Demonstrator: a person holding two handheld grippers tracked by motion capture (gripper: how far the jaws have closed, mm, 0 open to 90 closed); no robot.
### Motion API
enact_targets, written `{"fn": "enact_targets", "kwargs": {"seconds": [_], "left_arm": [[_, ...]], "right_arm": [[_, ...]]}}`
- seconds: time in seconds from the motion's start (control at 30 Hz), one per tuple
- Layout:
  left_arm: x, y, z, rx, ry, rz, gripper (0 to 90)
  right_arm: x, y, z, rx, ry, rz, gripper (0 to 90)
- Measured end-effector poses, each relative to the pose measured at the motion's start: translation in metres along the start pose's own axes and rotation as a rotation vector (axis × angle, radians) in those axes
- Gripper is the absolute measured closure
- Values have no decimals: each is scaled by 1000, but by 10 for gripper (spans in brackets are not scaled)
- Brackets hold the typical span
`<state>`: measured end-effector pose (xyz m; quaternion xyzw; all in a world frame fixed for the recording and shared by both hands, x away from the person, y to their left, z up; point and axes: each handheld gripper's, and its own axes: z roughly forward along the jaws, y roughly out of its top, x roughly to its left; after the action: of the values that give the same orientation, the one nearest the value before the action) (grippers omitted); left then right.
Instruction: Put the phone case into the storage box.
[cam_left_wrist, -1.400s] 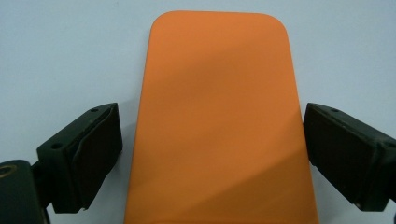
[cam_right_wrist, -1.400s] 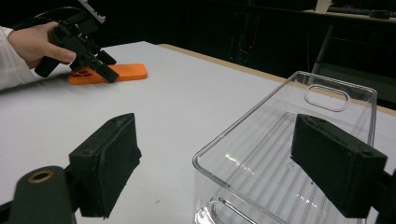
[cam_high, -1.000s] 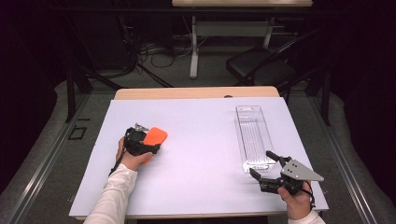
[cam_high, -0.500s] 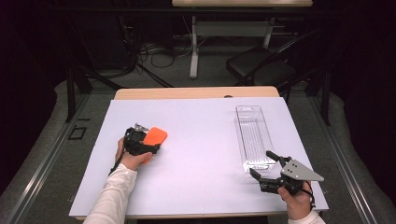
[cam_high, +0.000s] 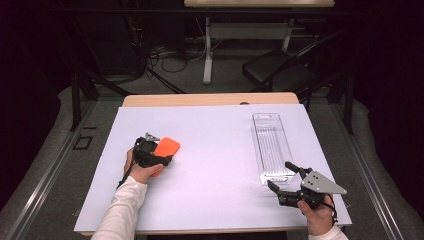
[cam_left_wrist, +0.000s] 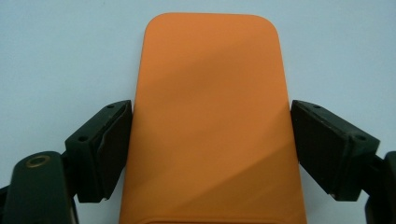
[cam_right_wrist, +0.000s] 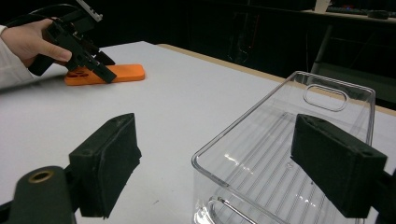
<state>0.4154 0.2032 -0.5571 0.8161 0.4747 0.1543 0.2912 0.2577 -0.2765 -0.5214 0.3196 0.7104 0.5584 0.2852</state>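
Two grippers, one job barely begun. Your white table cover (cam_high: 215, 150) carries everything. Clear plastic bin (cam_high: 272, 147) sits on your right side, long axis running away from you, nothing inside it. Orange phone case (cam_high: 165, 150) lies flat on the cover at the left, well apart from the bin. Your left gripper (cam_high: 150, 156) sits over the case's near end; in the left gripper view the case (cam_left_wrist: 210, 116) runs up between the jaws, left pad looks right at its edge, right pad shows a sliver of gap, so read it as straddling, spread wide, not yet clamped. Your right gripper (cam_high: 286, 178) rests near the bin's near end, jaws released, gripping nothing; its view shows the bin's corner (cam_right_wrist: 285, 154) between the pads, untouched. Judgement: likely the case goes into the bin. Done so far: approach only. Left: squeeze, lift, carry across, drop in.
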Motion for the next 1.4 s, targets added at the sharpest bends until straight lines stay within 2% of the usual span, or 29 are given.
{"fn": "enact_targets", "kwargs": {"seconds": [0.07,0.1,0.2,0.3,0.37,0.47,0.6,0.63,0.7,0.77,0.8,0.93,1.4], "left_arm": [[-1,0,-3,-9,0,-3,163],[-2,1,-9,-21,-22,-20,162],[-2,2,-17,-23,-45,-35,163],[-7,6,-29,-23,-46,-27,163],[-13,9,-39,-26,-79,-26,163],[-18,10,-45,-37,-79,-16,163],[-31,14,-63,-54,-86,23,163],[-31,14,-63,-54,-86,23,163],[-38,17,-72,-62,-100,35,163],[-39,18,-74,-57,-109,39,163],[-45,20,-78,-63,-119,39,163],[-53,23,-86,-65,-138,53,163],[-78,30,-100,-69,-186,118,163]], "right_arm": [[0,0,0,1,1,-1,140],[0,0,0,1,0,-1,140],[0,0,0,0,2,-2,140],[0,0,0,-1,2,-2,140],[0,0,0,-3,2,-3,139],[0,0,0,-2,3,-5,140],[-1,1,-1,-5,2,-2,140],[-1,1,-1,-5,3,-2,139],[-1,1,-1,-5,3,-2,140],[-1,1,-1,-8,5,0,139],[-1,1,-1,-8,4,1,140],[-1,1,-1,-4,4,1,140],[-1,0,0,-6,6,1,139]]}}
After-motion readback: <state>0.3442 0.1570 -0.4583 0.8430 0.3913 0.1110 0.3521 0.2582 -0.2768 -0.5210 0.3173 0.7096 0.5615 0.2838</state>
